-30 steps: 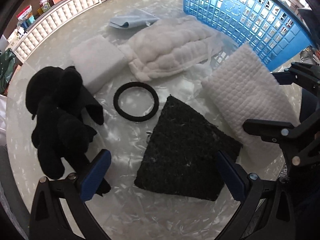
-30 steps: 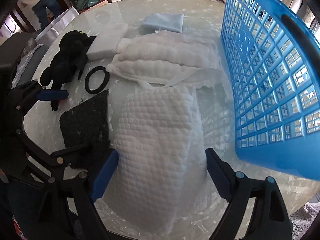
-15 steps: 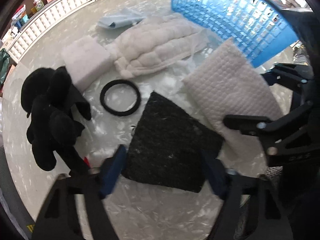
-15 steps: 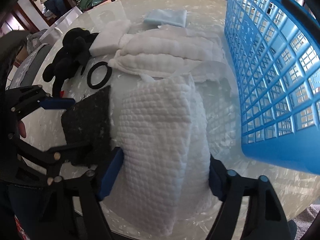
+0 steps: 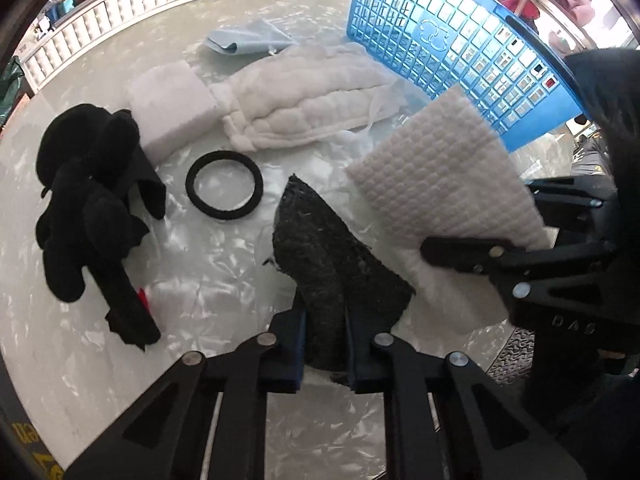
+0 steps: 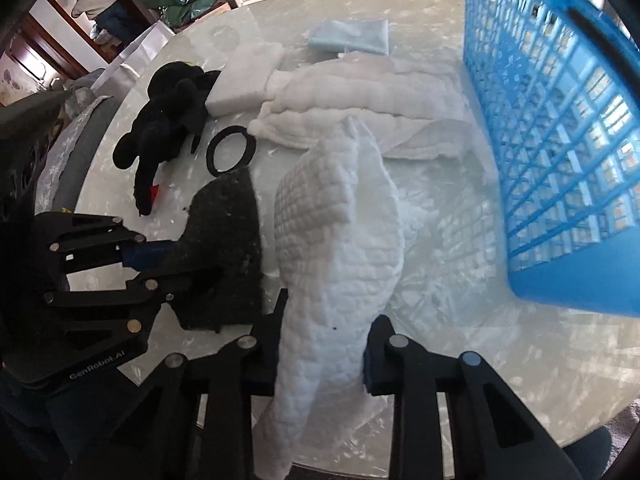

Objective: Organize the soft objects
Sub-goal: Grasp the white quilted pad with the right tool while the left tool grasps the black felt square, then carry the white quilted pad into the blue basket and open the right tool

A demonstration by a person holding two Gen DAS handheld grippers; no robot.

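My left gripper (image 5: 325, 344) is shut on the near edge of a black fibrous pad (image 5: 336, 264), which bends up off the table; the pad shows also in the right wrist view (image 6: 224, 248). My right gripper (image 6: 322, 354) is shut on a white quilted pad (image 6: 340, 248), which is pinched and folds upward; it also shows in the left wrist view (image 5: 440, 176). A blue lattice basket (image 6: 560, 128) stands at the right and shows in the left wrist view (image 5: 460, 48).
On the marble table (image 5: 200, 280) lie a black plush toy (image 5: 92, 208), a black ring (image 5: 224, 190), a white foam block (image 5: 172, 104), a long white quilted cushion (image 5: 304, 96) and a light blue cloth (image 5: 248, 38). The table edge is near both grippers.
Both grippers moved forward and closed: the left on the black pad, the right on the white quilted pad. Both pads now buckle upward.
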